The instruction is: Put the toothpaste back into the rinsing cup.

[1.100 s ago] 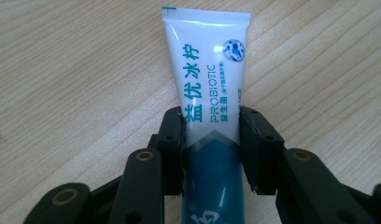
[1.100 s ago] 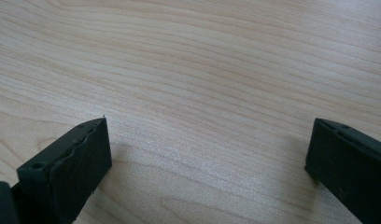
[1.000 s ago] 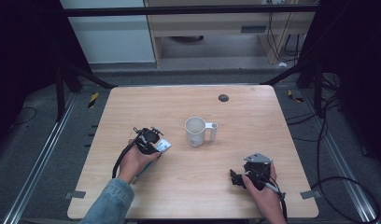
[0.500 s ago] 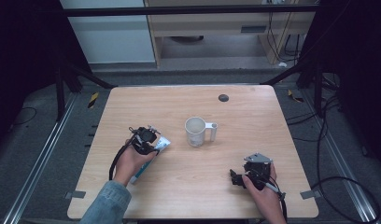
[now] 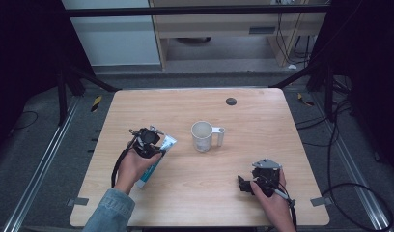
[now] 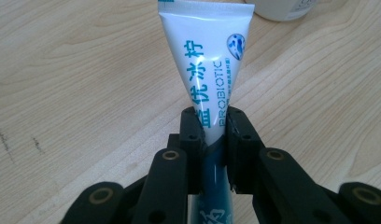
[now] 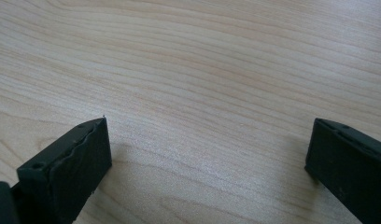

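One tube [image 6: 205,70] on show, white with teal lettering, and the left gripper [image 6: 211,126] has it pinched between both jaws, which have just been closing in on it. In the left gripper view the pads squeeze it around its middle, the flat crimped end pointing away toward the mug, the top edge of that end cut off by the frame. From above, the tube [image 5: 154,166] lies slantwise at the left of the table [image 5: 262,121], with the left gripper [image 5: 147,141] and the hand over its upper part; whether its lower end touches the wood is hard to say.

One mug [image 5: 203,136], white, upright, handle toward the right, standing at the middle of the table just beside the tube's far end. In the left gripper view just a sliver of its base [image 6: 284,9] peeks in at the top.

One small dark round spot [image 5: 231,101] near the far edge; too small to make out.

Two grippers. The right gripper [image 5: 244,185] sits at the near right, well apart from mug and tube, jaws standing wide with bare wood between them [image 7: 207,158]. The person's left sleeve [image 5: 108,212] is cut off by the bottom edge.
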`<action>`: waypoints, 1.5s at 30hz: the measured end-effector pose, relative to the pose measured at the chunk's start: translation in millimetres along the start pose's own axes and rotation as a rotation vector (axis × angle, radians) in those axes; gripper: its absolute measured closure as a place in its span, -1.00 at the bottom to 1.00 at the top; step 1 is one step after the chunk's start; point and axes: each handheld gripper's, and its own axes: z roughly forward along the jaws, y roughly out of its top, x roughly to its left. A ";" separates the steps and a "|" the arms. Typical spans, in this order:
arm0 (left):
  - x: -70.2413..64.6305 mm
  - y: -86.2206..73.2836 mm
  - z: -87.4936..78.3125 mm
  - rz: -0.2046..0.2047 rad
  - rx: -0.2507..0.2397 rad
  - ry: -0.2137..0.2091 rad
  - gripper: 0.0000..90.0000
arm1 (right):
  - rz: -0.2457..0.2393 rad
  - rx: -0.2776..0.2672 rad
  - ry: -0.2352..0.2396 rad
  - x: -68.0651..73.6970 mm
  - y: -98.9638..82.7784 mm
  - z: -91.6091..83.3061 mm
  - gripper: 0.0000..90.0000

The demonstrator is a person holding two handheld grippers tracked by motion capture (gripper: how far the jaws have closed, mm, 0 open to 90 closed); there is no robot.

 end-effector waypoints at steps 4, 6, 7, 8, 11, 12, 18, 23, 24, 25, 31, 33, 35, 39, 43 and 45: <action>-1.5 2.2 -6.5 -0.003 -0.020 -0.001 0.74 | 0.000 0.000 0.000 0.0 0.0 0.0 -0.99; -5.6 4.5 -12.2 0.006 -0.032 -0.002 0.74 | 0.000 0.000 0.000 0.0 0.0 0.0 -0.99; -7.2 5.3 -13.7 0.008 -0.037 0.001 0.74 | 0.000 0.000 0.000 0.0 0.0 0.0 -0.99; -7.2 5.3 -13.7 0.008 -0.037 0.001 0.75 | 0.000 0.000 0.000 0.0 0.0 0.0 -0.99; -12.2 7.9 -17.3 0.019 -0.051 -0.001 0.74 | 0.000 0.000 0.000 0.0 0.0 0.0 -0.99; -13.8 8.8 -18.2 0.022 -0.052 -0.004 0.74 | 0.000 0.000 0.000 0.0 0.0 0.0 -0.99; -28.6 13.2 -23.7 0.041 -0.077 -0.011 0.75 | 0.000 0.000 0.000 0.1 0.0 0.0 -0.99; -42.7 19.0 -30.1 0.063 -0.099 -0.019 0.75 | 0.000 0.000 0.000 0.0 0.0 0.0 -0.99; -46.4 20.5 -31.1 0.069 -0.101 -0.019 0.75 | 0.000 0.000 0.000 0.0 0.0 0.0 -0.99; -49.2 21.7 -31.6 0.075 -0.099 -0.019 0.75 | 0.000 0.000 0.000 0.0 0.0 0.0 -0.99; -62.0 27.5 -30.1 0.086 -0.114 -0.034 0.75 | 0.000 0.000 0.000 0.0 0.0 0.0 -0.99; -67.4 30.0 -30.6 0.103 -0.115 -0.035 0.75 | 0.000 0.000 0.000 0.0 0.0 0.0 -0.99; -71.4 31.7 -31.4 0.108 -0.121 -0.032 0.75 | 0.000 0.000 0.000 0.0 0.0 0.0 -0.99; -83.0 35.7 -31.3 0.129 -0.132 -0.045 0.75 | 0.000 0.000 0.000 0.0 0.0 0.0 -0.99; -92.6 41.6 -31.4 0.138 -0.147 -0.061 0.75 | 0.004 0.001 0.003 0.2 0.1 -0.3 -0.99; -96.8 45.1 -32.5 0.144 -0.157 -0.063 0.75 | 0.005 0.002 0.004 0.3 0.1 -0.4 -0.99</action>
